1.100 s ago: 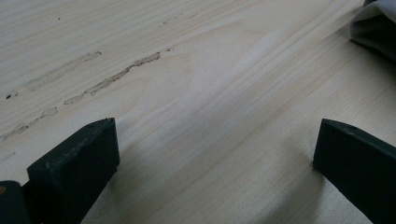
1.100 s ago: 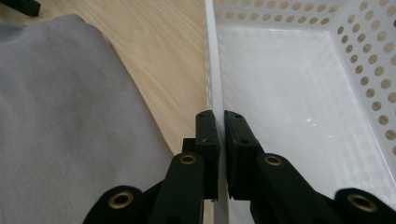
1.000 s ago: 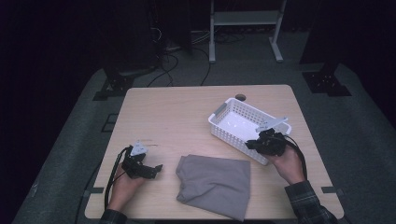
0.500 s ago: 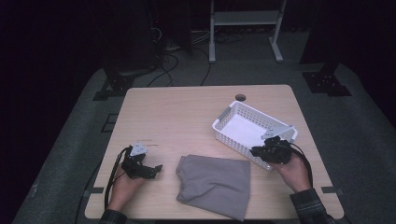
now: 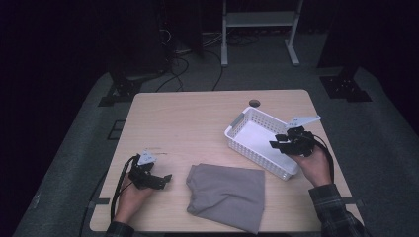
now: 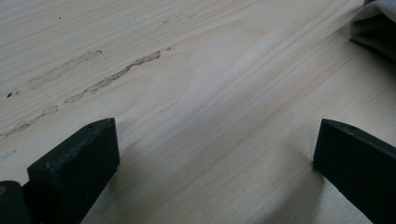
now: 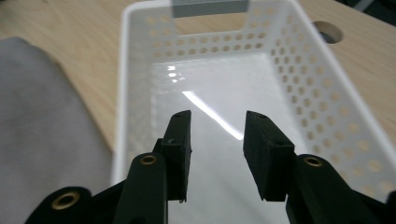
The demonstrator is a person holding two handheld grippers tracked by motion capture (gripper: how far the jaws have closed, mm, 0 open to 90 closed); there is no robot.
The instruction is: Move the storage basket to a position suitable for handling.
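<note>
White perforated basket [image 5: 257,140] lies angled beside folded grey cloth [image 5: 227,195].

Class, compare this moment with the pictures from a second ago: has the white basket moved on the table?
Yes. The white basket has slid toward the table's near edge, away from the round hole, and turned slightly. The right gripper, jaws just opening, is letting it go.

A dark lab room set up for recording

A light wooden desk [image 5: 197,128] stands alone on grey floor mats [image 5: 84,163], and all around it the room is black. Behind the desk, loose cables [image 5: 183,49] lie on the floor next to a white metal stand [image 5: 257,29]. Black stand feet [image 5: 346,86] sit near the desk's far corners. On the desk there is a white basket [image 5: 237,129] and a grey cloth [image 5: 227,195], like test things, not home things.
</note>
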